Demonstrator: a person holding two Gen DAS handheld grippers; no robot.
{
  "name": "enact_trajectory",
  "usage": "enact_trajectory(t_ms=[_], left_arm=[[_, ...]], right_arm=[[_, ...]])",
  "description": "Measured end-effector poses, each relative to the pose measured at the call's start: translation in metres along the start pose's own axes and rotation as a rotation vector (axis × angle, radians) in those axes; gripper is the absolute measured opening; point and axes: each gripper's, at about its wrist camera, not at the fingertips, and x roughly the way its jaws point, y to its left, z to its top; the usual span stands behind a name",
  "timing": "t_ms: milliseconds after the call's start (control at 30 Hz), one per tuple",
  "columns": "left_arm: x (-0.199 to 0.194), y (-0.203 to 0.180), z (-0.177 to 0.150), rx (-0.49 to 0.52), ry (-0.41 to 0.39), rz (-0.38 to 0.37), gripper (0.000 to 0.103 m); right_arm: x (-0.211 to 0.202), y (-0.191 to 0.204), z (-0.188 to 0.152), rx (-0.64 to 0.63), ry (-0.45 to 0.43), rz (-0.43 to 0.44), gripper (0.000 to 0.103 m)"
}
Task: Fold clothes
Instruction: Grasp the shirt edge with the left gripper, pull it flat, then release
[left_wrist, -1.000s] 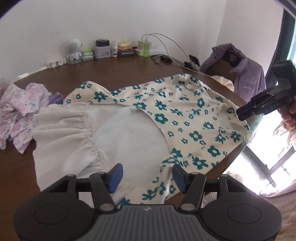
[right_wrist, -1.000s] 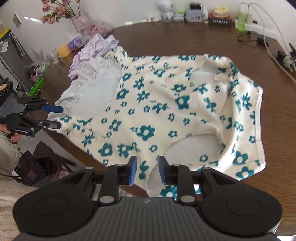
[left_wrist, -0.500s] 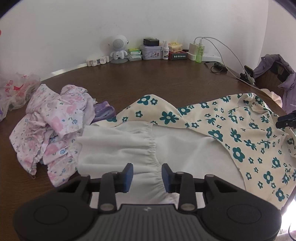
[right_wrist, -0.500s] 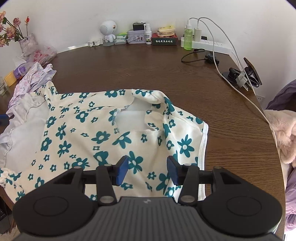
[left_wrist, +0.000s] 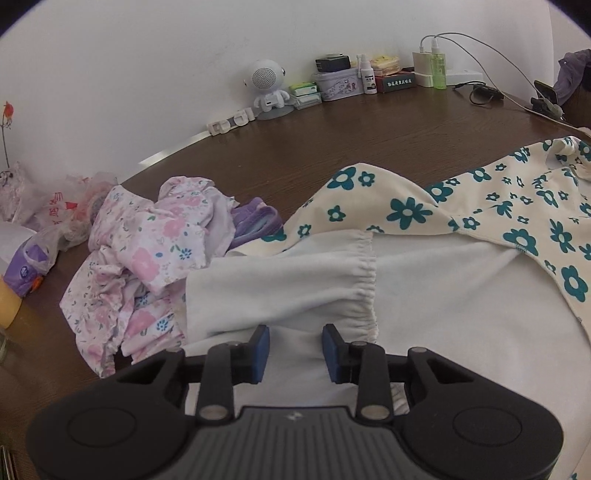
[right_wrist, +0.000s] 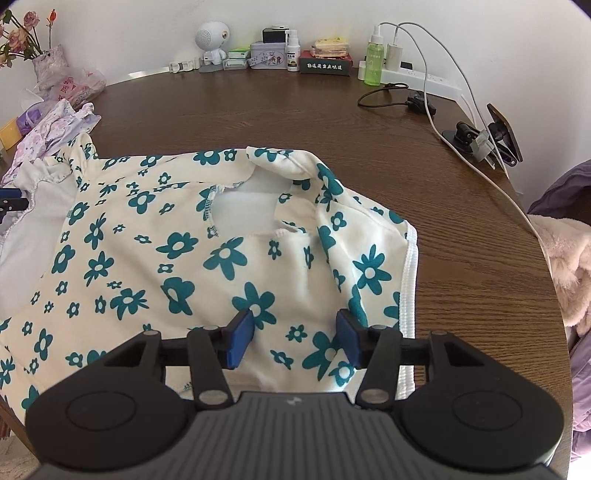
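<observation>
Both hands had swung down over the flowered garment (right_wrist: 155, 258) spread on the table (right_wrist: 258, 110), left claw (left_wrist: 294, 349) narrowed, gripping nothing, right claw (right_wrist: 294, 338) opening above its hem, folding seemingly next.

Flowered garment (right_wrist: 155, 258) runs under the right hand-held gripper (right_wrist: 293, 338) body, near hem hidden. Left of it, garment cut by frame edge. Box label (right_wrist: 325, 66) far ahead: too small to read.
</observation>
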Motion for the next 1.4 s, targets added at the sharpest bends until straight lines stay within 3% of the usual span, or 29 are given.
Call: enact_trajectory(t_ms=[167,267,367,433,533,633,667,800,867,933,967,1000,1133,1233,1300,1400], left_arm=[[-0.022,-0.006,0.026,0.017,-0.058,-0.126,0.03],[-0.008,-0.028,0.047,0.097,-0.031,-0.13,0.037],[0.015,-0.044,0.063,0.151,0.028,-0.125,0.039],[0.035,-0.046,0.07,0.148,0.082,-0.161,0.038],[0.055,-0.046,0.074,0.115,0.123,-0.201,0.029],[0.061,-0.048,0.073,0.128,0.071,-0.15,0.018],[0.062,-0.051,0.071,0.15,0.044,-0.101,0.014],[0.066,-0.058,0.063,0.193,-0.036,-0.005,0.014],[0.068,-0.057,0.063,0.173,-0.044,0.008,0.014],[0.07,-0.059,0.063,0.172,-0.053,0.039,0.014],[0.071,-0.06,0.062,0.172,-0.058,0.059,0.013],[0.072,-0.061,0.062,0.184,-0.066,0.075,0.012],[0.066,-0.061,0.065,0.176,-0.05,0.089,0.016],[0.038,-0.048,0.064,0.121,-0.077,0.034,0.017],[0.013,-0.038,0.059,0.074,-0.09,-0.012,0.034],[-0.027,-0.027,0.042,-0.001,-0.107,-0.093,0.041]], right_arm=[[-0.02,0.002,0.035,-0.004,-0.061,0.087,0.051],[-0.009,0.019,0.067,-0.078,-0.057,0.074,0.052],[0.021,0.028,0.097,-0.084,-0.005,0.101,0.052],[0.042,0.028,0.111,-0.048,0.047,0.131,0.052],[0.073,0.025,0.127,0.003,0.115,0.152,0.052],[0.09,0.022,0.132,0.024,0.101,0.13,0.052],[0.091,0.02,0.133,0.031,0.086,0.127,0.051],[0.095,0.017,0.132,0.029,0.019,0.094,0.048],[0.095,0.017,0.131,0.036,-0.006,0.087,0.048],[0.096,0.016,0.132,0.053,-0.033,0.062,0.04],[0.096,0.016,0.131,0.063,-0.049,0.04,0.015],[0.096,0.014,0.131,0.083,-0.054,0.041,0.008],[0.09,0.002,0.131,0.171,-0.046,0.082,0.012],[0.073,-0.005,0.128,0.221,-0.035,0.134,0.022],[0.046,-0.007,0.117,0.207,-0.056,0.166,0.036],[0.008,-0.009,0.091,0.173,-0.072,0.192,0.038]])
